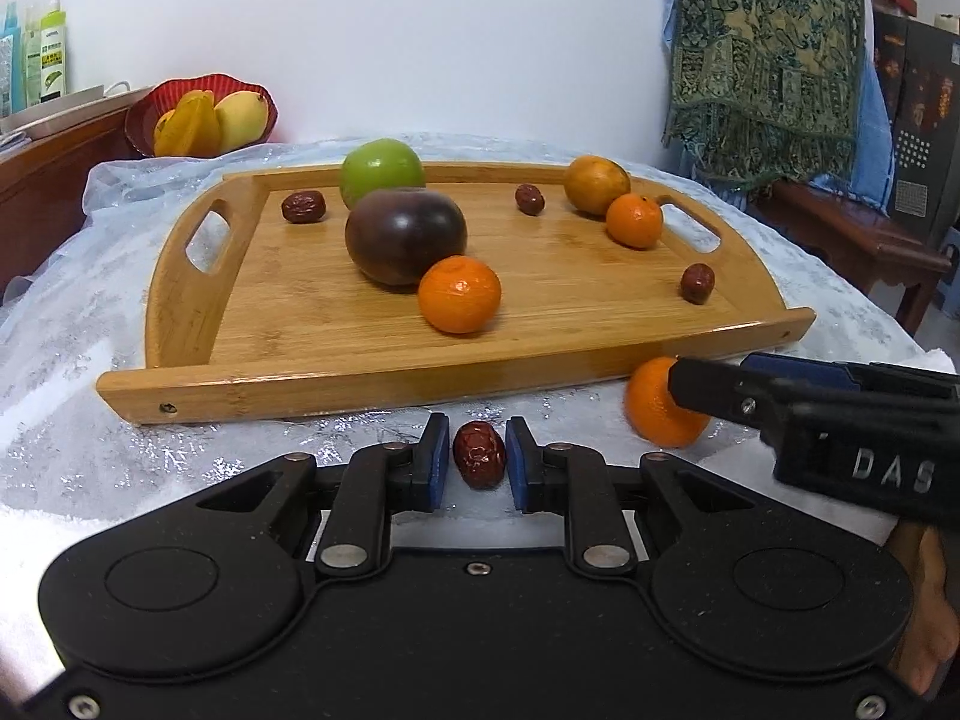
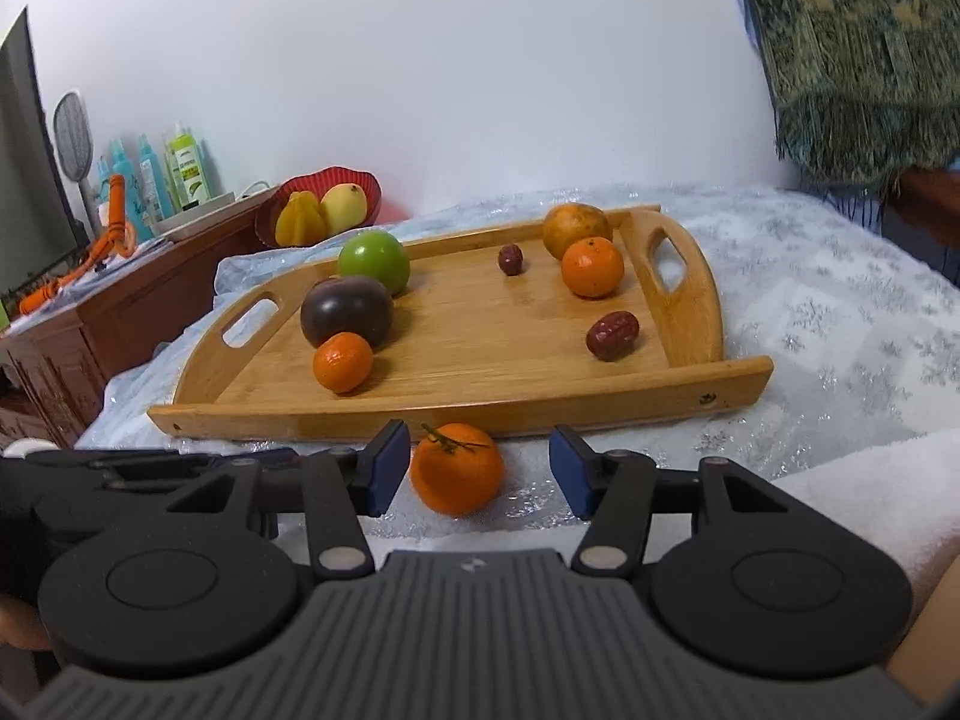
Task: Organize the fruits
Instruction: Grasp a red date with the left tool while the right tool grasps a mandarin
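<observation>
A wooden tray (image 1: 312, 354) (image 2: 480, 408) holds a green apple (image 1: 382, 171), a dark purple fruit (image 1: 405, 235), oranges (image 1: 459, 294) (image 1: 633, 220), a brownish round fruit (image 1: 596, 184) and three red dates (image 1: 303, 206). My left gripper (image 1: 477, 456) has its blue pads on either side of a red date (image 1: 478, 454) on the cloth before the tray, with slight gaps. My right gripper (image 2: 474, 468) is open around an orange (image 2: 456, 468) (image 1: 660, 405) on the cloth, left pad near it, right pad apart.
A red bowl (image 1: 201, 114) (image 2: 318, 210) with yellow fruit stands on a wooden cabinet (image 2: 120, 300) at the back left, with bottles (image 2: 186, 171) beside it. A patterned cloth (image 1: 762, 60) hangs at the back right. The table wears a white snowflake cloth (image 2: 840, 312).
</observation>
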The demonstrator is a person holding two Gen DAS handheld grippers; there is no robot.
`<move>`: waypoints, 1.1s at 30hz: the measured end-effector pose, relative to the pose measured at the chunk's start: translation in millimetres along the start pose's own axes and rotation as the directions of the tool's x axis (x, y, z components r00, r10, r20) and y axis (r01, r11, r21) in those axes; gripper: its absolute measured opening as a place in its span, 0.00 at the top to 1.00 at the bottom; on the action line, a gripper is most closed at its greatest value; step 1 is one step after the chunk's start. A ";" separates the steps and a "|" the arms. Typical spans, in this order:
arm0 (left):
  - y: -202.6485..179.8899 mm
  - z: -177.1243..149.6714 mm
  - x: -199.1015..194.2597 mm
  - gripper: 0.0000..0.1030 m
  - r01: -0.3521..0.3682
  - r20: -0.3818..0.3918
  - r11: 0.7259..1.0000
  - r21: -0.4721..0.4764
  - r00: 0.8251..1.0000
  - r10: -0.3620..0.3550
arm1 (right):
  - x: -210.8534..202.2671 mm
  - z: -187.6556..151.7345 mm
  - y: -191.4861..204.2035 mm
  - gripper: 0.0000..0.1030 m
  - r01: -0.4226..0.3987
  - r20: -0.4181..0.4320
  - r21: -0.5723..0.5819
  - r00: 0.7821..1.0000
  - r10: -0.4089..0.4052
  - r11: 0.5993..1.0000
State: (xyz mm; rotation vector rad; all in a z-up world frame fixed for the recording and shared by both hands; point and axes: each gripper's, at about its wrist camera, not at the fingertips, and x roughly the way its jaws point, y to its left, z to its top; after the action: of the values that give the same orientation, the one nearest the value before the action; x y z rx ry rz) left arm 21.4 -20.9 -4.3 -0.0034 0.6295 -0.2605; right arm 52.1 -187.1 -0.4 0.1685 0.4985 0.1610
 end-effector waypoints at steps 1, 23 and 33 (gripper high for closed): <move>0.2 0.2 -0.2 0.80 0.000 0.001 1.000 0.000 1.000 0.000 | 0.0 -1.3 2.2 0.43 0.002 0.003 -0.008 1.000 -0.002 1.000; 1.9 -3.9 -8.4 0.70 -0.036 0.029 0.999 0.001 0.999 0.036 | 9.0 -11.6 13.4 0.52 0.042 0.012 -0.050 0.999 -0.041 0.998; 7.5 -6.8 -6.3 0.67 -0.047 0.019 0.999 -0.004 0.999 0.047 | 12.3 -18.3 27.5 0.39 0.091 0.042 -0.135 0.995 -0.086 0.987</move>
State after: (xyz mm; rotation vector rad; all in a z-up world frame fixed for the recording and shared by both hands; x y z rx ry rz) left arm 14.3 -11.6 -6.8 0.0054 0.6103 -0.2134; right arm 50.7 -155.8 -16.4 0.0147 0.4560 0.1044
